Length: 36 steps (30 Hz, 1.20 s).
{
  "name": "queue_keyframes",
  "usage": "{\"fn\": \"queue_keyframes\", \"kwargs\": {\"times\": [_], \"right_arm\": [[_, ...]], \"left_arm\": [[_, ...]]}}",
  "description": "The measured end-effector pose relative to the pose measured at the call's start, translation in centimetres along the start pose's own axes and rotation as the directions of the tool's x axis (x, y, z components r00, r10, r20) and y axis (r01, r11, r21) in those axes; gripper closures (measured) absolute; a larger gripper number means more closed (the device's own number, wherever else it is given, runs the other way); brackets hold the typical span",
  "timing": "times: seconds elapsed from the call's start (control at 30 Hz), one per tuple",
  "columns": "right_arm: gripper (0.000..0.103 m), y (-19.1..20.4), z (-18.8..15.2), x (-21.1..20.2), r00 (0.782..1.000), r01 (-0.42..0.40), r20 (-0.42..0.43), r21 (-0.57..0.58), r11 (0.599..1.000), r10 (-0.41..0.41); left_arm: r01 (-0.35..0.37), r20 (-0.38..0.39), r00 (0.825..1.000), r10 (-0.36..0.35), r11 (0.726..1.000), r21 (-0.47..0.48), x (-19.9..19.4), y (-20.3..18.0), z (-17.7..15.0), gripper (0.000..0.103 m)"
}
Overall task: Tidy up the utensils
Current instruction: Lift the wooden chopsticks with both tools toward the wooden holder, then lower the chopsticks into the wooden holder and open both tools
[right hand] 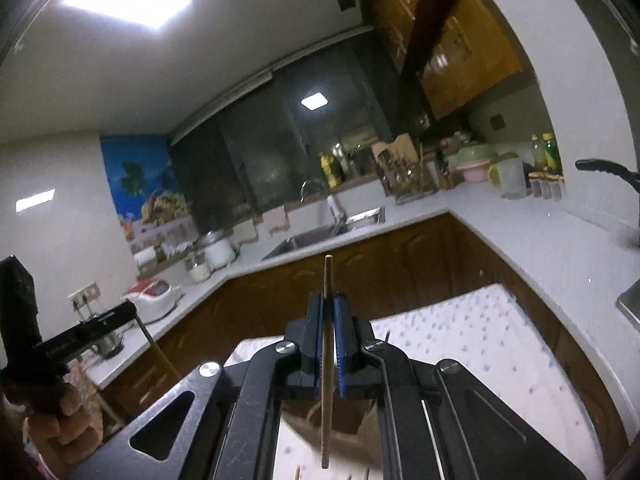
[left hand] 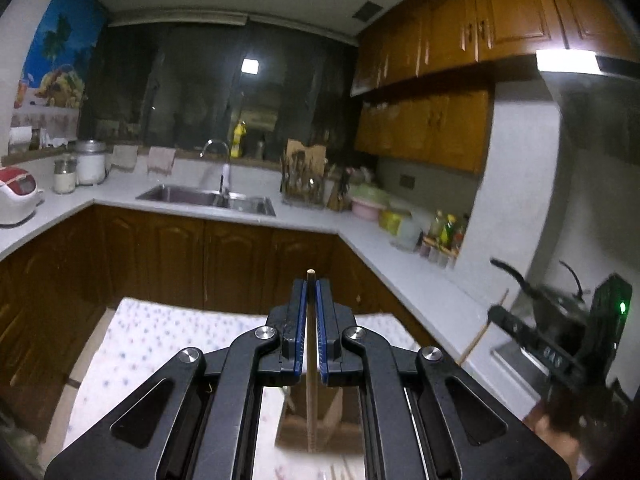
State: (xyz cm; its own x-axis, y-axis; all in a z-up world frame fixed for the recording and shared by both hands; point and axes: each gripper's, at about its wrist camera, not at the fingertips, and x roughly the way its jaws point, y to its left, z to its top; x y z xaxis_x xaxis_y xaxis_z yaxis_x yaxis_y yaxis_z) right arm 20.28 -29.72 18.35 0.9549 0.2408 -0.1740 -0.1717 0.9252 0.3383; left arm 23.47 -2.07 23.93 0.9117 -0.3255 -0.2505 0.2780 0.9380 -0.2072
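Closest in the left wrist view, the left gripper (left hand: pixel 311 288) is clamped on a chopstick (left hand: pixel 310 344) whose long axis runs upright between the pads, above a brown box (left hand: pixel 344 412) on the dotted cloth (left hand: pixel 168 344). From the right wrist view, the right gripper (right hand: pixel 329 304) likewise pinches a second chopstick (right hand: pixel 326 364), slightly tilted, over the same cloth, with the white counter (right hand: pixel 540 248) and sink (right hand: pixel 304 240) well beyond.

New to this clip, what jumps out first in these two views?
Each tool is shut on a single wooden chopstick: the left tool pinches its chopstick dead centre of its view, and the right tool does the same with the other chopstick. Both are raised above a dotted cloth near the bottom of the frames. Behind, a steel sink sits under a dark window.
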Motion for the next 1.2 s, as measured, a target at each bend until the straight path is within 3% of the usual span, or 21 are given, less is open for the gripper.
{"fn": "queue_keyframes", "kwargs": {"times": [0.17, 0.4, 0.7, 1.07, 1.2], "right_arm": [[0.098, -0.5, 0.7, 2.5, 0.998, 0.047, 0.035, -0.019, 0.999, -0.047], [0.098, -0.7, -1.4, 5.4, 0.995, 0.095, 0.014, -0.054, 0.994, -0.094], [0.098, -2.2, -5.8, 7.3, 0.989, 0.116, -0.085, -0.041, 0.992, -0.119], [0.097, -2.7, -6.8, 7.6, 0.984, 0.12, -0.129, -0.036, 0.992, -0.123], [0.093, -2.7, -6.5, 7.8, 0.983, 0.115, -0.144, -0.03, 0.993, -0.118]], "left_arm": [[-0.03, 0.024, 0.999, 0.031, 0.999, -0.033, 3.7, 0.3, 0.2, 0.099], [-0.074, -0.051, 0.996, 0.07, 0.994, -0.076, 8.1, 1.7, -3.8, 0.099], [-0.097, -0.148, 0.985, 0.084, 0.992, -0.081, 9.7, 2.6, -8.3, 0.099], [-0.102, -0.152, 0.984, 0.092, 0.993, -0.057, 9.6, 2.8, -8.3, 0.098], [-0.069, -0.172, 0.983, 0.057, 0.995, -0.066, 9.8, 2.9, -8.2, 0.097]]}}
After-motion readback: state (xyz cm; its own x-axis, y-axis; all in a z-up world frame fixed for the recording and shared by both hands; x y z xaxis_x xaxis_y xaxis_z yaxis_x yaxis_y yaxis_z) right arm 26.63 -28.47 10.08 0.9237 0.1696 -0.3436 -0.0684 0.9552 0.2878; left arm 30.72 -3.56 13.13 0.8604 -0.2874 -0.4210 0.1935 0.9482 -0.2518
